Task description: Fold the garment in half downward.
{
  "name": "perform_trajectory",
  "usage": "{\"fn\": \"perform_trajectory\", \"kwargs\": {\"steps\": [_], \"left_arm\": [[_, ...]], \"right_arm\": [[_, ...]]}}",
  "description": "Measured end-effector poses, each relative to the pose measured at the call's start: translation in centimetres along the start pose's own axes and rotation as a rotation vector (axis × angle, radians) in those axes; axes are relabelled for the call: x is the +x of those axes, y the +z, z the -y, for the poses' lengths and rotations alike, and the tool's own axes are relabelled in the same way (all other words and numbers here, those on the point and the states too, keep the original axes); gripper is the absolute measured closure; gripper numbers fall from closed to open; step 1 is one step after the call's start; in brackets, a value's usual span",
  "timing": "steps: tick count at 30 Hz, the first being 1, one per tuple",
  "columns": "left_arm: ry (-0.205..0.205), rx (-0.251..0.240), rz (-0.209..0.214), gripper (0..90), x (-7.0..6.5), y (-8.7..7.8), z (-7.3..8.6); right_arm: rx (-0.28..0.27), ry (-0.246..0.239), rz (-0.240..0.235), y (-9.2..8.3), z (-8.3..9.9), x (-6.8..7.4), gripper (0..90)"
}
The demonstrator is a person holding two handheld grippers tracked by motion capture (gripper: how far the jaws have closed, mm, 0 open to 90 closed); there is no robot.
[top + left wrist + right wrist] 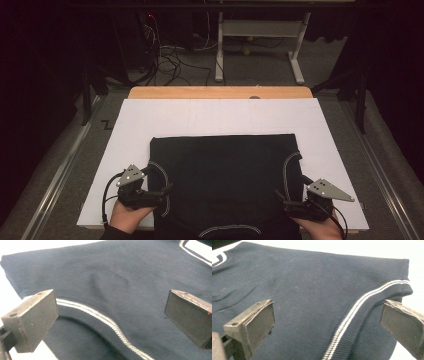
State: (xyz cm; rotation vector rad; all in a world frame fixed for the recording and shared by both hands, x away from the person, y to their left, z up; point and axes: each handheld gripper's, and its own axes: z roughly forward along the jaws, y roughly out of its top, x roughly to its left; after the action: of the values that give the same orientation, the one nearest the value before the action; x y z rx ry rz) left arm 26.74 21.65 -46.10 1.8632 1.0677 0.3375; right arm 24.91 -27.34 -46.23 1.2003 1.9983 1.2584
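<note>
A dark sleeveless garment point(225, 165) with white-striped ribbed trim lies flat on a white sheet point(220, 117). My left gripper point(162, 195) sits at its left armhole, held by a hand at the near edge. In the left gripper view the gripper point(112, 315) stands open, jaws wide apart over the cloth point(120, 277) and the striped trim point(100, 316). My right gripper point(285, 200) is at the right armhole. In the right gripper view it point(327, 322) is open too, above the cloth point(312, 285) and its trim point(357, 310). Neither gripper grips the fabric.
The sheet covers a wooden table point(220, 92). Beyond it a white desk frame point(260, 30) stands on grey carpet, with loose cables point(170, 60) to its left. Metal rails point(65, 170) run along both sides of the table.
</note>
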Motion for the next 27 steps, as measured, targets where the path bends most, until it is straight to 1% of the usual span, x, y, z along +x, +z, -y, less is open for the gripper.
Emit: {"fn": "perform_trajectory", "kwargs": {"steps": [3, 7, 9, 13, 15, 17, 18, 20, 21, 23, 25, 26, 27], "left_arm": [[-0.008, -0.005, -0.011, 0.0, 0.4, -0.2, 0.0], [-0.013, -0.019, -0.018, 0.0, 0.9, -0.2, 0.0], [-0.017, -0.024, -0.013, 0.0, 1.3, -0.1, -0.1], [-0.023, -0.032, -0.002, 0.0, 2.1, 0.1, -0.3], [-0.024, -0.045, 0.003, 0.0, 2.3, 0.1, -0.5], [-0.009, -0.054, -0.002, 0.0, 2.4, 0.1, -0.8], [-0.001, -0.057, -0.005, 0.0, 2.4, 0.1, -1.0], [0.004, -0.068, -0.013, 0.0, 2.6, 0.1, -1.5], [0.005, -0.071, -0.018, 0.0, 2.8, 0.0, -1.8], [-0.005, -0.084, -0.024, 0.0, 3.3, 0.0, -2.5], [-0.033, -0.093, -0.011, 0.0, 3.7, -0.1, -3.0], [-0.035, -0.097, -0.005, 0.0, 3.7, -0.1, -3.3], [-0.024, -0.099, -0.006, 0.0, 3.6, -0.2, -3.8]], "right_arm": [[0.000, 0.006, 0.009, 0.0, -0.1, -0.3, 0.0], [-0.001, -0.013, 0.002, 0.7, -0.8, -0.2, 0.1], [-0.004, -0.020, -0.005, 1.2, -1.3, 0.0, 0.0], [-0.022, -0.037, -0.005, 2.0, -2.5, 0.3, 0.1], [-0.031, -0.047, -0.009, 2.5, -3.2, 0.5, 0.1], [-0.040, -0.061, -0.013, 2.9, -3.8, 0.8, 0.1], [-0.037, -0.082, -0.001, 3.1, -4.2, 0.9, 0.1], [-0.037, -0.108, 0.005, 3.4, -4.8, 1.2, 0.1], [-0.042, -0.110, 0.004, 3.6, -5.2, 1.3, 0.1], [-0.054, -0.115, -0.002, 3.8, -5.8, 1.5, 0.1], [-0.065, -0.126, -0.003, 4.0, -6.5, 1.8, 0.1], [-0.067, -0.125, -0.010, 4.0, -6.7, 1.9, 0.1], [-0.076, -0.124, -0.016, 4.1, -6.9, 2.1, 0.1]]}}
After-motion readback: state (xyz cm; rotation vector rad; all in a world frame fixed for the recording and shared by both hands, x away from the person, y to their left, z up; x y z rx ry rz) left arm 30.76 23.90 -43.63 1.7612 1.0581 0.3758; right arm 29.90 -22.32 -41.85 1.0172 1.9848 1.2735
